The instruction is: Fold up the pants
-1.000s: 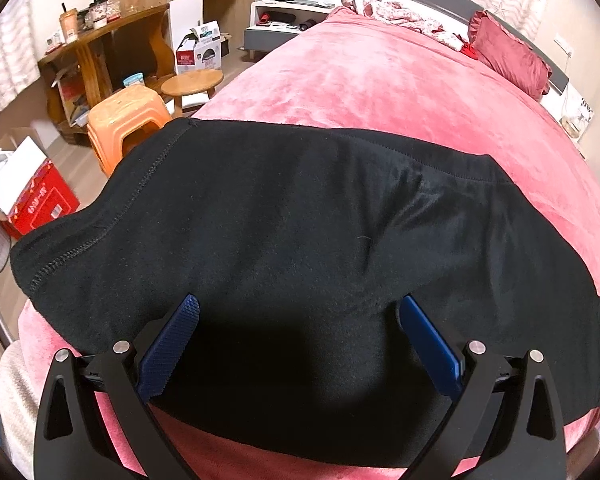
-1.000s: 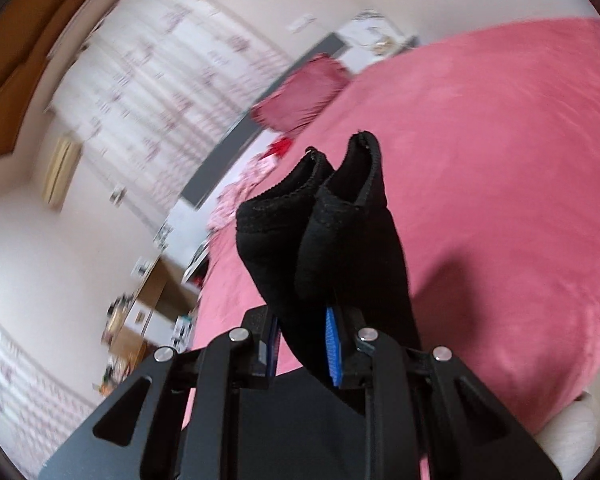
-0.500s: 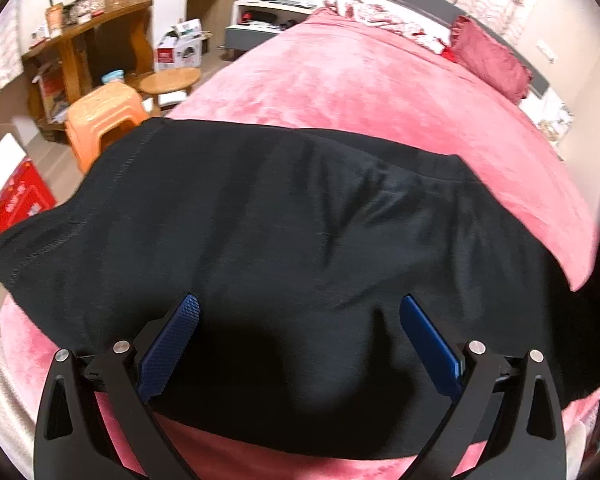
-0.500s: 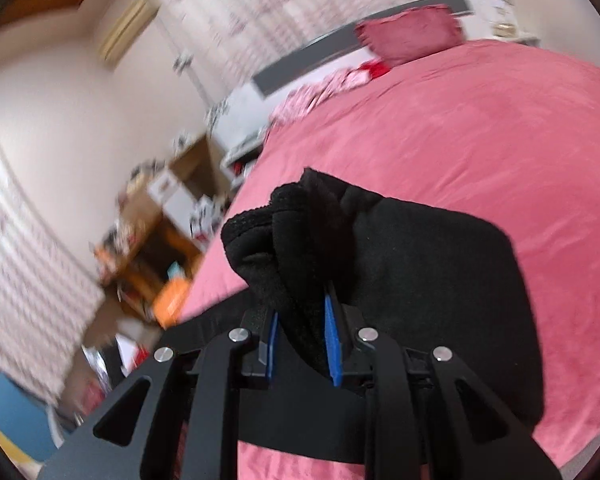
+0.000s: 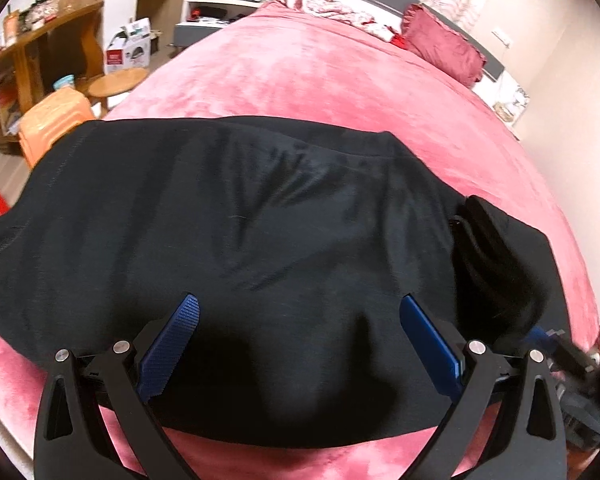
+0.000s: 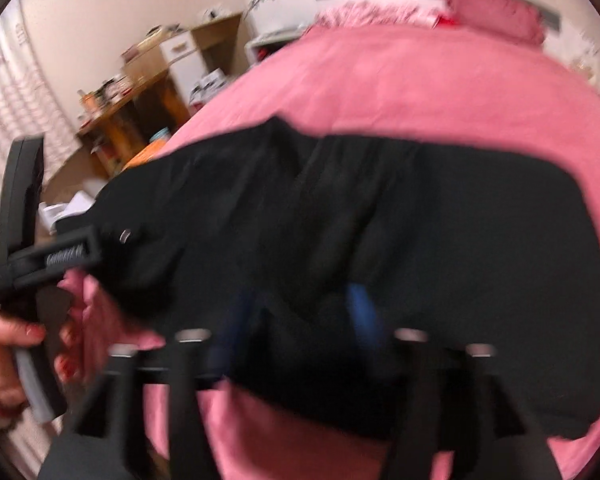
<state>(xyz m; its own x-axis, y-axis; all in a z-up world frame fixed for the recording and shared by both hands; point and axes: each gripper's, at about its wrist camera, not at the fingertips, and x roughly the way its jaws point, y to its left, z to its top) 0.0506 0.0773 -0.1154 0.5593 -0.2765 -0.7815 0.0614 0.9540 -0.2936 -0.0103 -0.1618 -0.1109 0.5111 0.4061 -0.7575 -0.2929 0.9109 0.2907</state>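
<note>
On pink bed [image 5: 340,80]: black pants [image 5: 240,220] (folded); left gripper [image 5: 300,344] spread above.

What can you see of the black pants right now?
The black pants are soft, matte knit, spread across the near part of the pink bedspread, doubled over with light wrinkles and a stitched seam along the left edge. At their right end a bunched fold stands up off the flat cloth. The left hand-held gripper hangs open over the near edge, gripping nothing. The right wrist view is too blurred to add detail.
</note>
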